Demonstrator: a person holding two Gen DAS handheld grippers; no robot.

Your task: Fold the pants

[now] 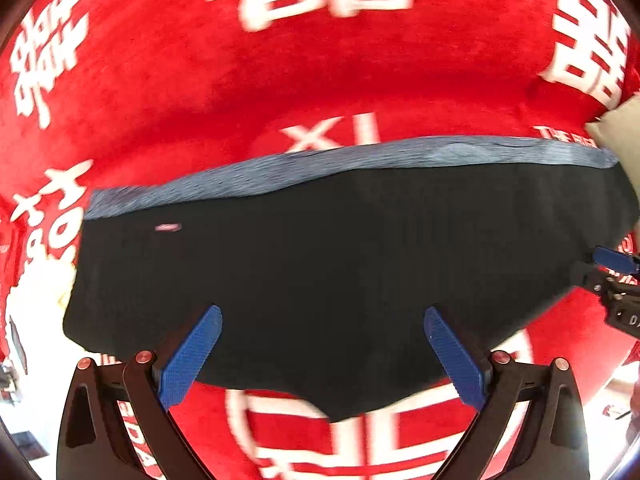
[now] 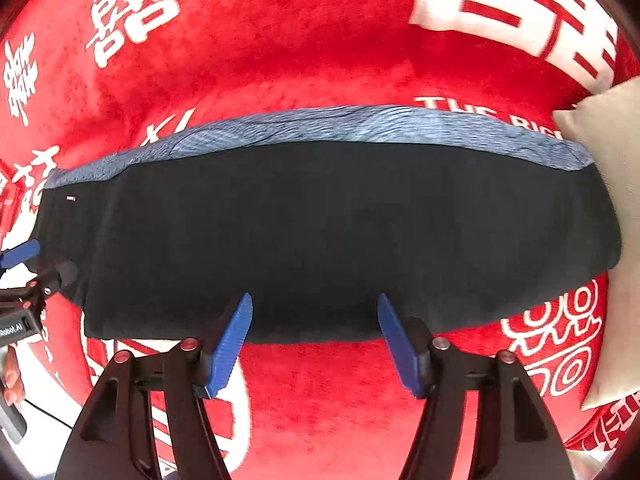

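- Left tool [image 1: 322, 354]: blue pads spread wide, nothing between them, pointing down over the near edge of the pants [image 1: 340, 272].
- Right tool [image 2: 316, 344]: pads apart too, empty, hanging above the pants' near edge; no cloth pinched.
- Each tool shows at the edge of the other's view: right one at far right of left cam, left one at far left of right cam, both beside the ends of the garment.
- A person's fingers [image 2: 12, 380] grip the left tool's handle, low left in right cam.
- Pants: dark, folded into a long flat band, lying crosswise w/ a blue-grey strip [image 2: 320, 124] showing along the far edge. Small pale tag near the left end.
- Under them: red blanket [image 2: 320, 40] w/ big white characters and letters; pants lie flat on it.
- Beige cushion [image 2: 608, 208] at right, touching or just overlapping the pants' right end; can't tell which.
- Left cam is blurred; fine detail unclear.
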